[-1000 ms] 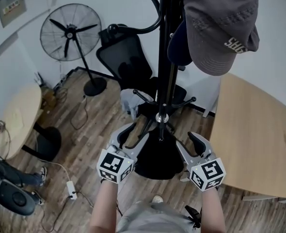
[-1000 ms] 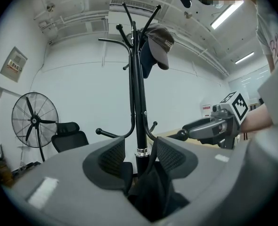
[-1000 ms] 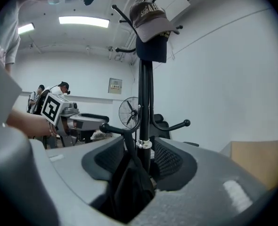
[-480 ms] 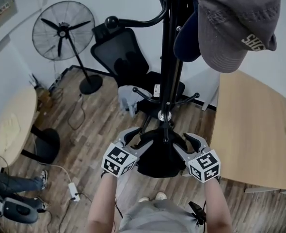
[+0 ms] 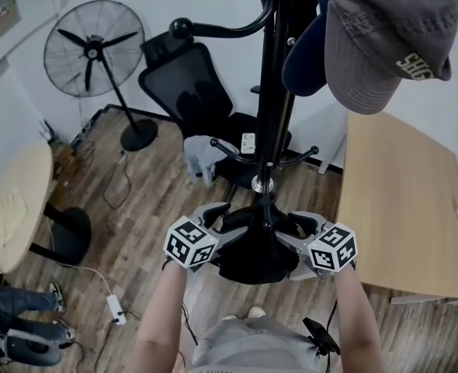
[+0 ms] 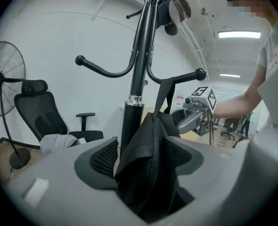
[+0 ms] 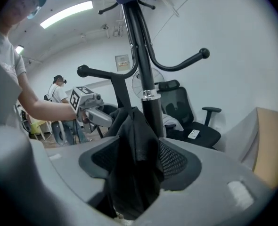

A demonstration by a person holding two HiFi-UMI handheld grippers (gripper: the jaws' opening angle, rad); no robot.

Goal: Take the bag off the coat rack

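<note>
Low by the rack [image 5: 269, 130], left tool [image 6: 141, 154] and right tool [image 7: 139, 158], jaws just opened wide, straddle the bag [image 5: 248, 255] unclamped; next, likely clamp and unhook.

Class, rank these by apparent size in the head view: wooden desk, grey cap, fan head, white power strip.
1. wooden desk
2. grey cap, though nearness to the camera inflates it
3. fan head
4. white power strip

A black bag [image 5: 248, 256] bunches against the pole of the coat rack [image 5: 272, 107]. The left gripper [image 5: 221, 224] and the right gripper [image 5: 297, 228] flank it, and their jaws have just been opening with the bag's sides between them. A grey cap [image 5: 384, 37] hangs high on the rack, and a wooden table [image 5: 400, 208] stands on the right.
</note>
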